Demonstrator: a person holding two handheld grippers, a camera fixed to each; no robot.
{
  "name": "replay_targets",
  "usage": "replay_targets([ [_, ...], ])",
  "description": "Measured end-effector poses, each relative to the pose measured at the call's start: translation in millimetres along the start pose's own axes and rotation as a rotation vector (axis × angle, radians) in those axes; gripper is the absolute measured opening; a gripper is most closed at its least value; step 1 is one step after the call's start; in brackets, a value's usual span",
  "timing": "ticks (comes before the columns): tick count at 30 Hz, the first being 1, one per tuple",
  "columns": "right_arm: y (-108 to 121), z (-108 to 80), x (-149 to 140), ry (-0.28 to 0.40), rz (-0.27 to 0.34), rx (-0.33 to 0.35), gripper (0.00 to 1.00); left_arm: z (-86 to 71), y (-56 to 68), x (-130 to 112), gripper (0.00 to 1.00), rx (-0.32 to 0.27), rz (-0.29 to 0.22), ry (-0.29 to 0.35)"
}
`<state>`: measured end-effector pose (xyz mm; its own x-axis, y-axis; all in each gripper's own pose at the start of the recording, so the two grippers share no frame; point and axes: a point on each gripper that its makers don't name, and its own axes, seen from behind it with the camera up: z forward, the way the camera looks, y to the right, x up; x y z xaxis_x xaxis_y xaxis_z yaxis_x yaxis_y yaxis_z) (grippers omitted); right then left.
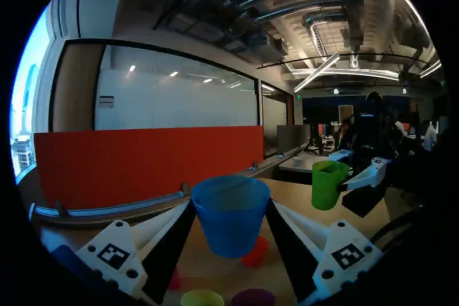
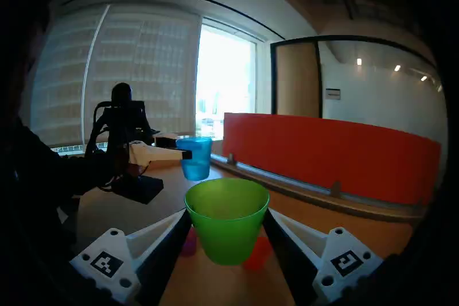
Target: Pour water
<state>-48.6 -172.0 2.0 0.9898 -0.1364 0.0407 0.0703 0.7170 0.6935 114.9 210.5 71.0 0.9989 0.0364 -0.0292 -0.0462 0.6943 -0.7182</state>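
Observation:
In the left gripper view my left gripper (image 1: pixel 230 214) is shut on a blue plastic cup (image 1: pixel 230 214), held upright above the wooden table (image 1: pixel 287 191). Farther right, the right gripper (image 1: pixel 350 178) holds a green cup (image 1: pixel 328 184). In the right gripper view my right gripper (image 2: pixel 227 227) is shut on that green cup (image 2: pixel 227 227), upright, its inside looking empty. Beyond it to the left, the left gripper (image 2: pixel 172 155) carries the blue cup (image 2: pixel 195 158) in a person's hand. Both cups hang apart, above the table.
Small cups stand on the table below: an orange one (image 1: pixel 256 252), a yellow one (image 1: pixel 202 298), a purple one (image 1: pixel 253 297) and a pink one (image 1: pixel 175 279). An orange-red partition (image 1: pixel 149 162) runs along the desk's far edge. Another desk (image 1: pixel 298 161) lies beyond.

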Motion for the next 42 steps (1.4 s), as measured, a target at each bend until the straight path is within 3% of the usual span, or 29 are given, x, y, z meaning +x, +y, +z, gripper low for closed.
replay_targets([
  [15, -5.1, 1.0, 2.3, -0.003, -0.002, 0.006, 0.9, -11.8, -0.7, 2.7, 0.86, 0.003, 0.003, -0.012],
  [24, -17.2, 7.5, 0.0, -0.006, 0.001, 0.044, 0.89, -21.6, 0.7, 1.7, 0.86, -0.01, 0.016, -0.026],
  [36, -40.0, 25.4, -0.5, 0.004, 0.028, 0.121, 0.89, -37.9, -1.4, 7.6, 0.86, -0.004, 0.072, -0.018],
  [42, -52.0, 37.4, -5.1, 0.004, 0.031, 0.161, 0.89, -47.7, -4.7, 13.1, 0.86, 0.016, 0.124, -0.013],
])
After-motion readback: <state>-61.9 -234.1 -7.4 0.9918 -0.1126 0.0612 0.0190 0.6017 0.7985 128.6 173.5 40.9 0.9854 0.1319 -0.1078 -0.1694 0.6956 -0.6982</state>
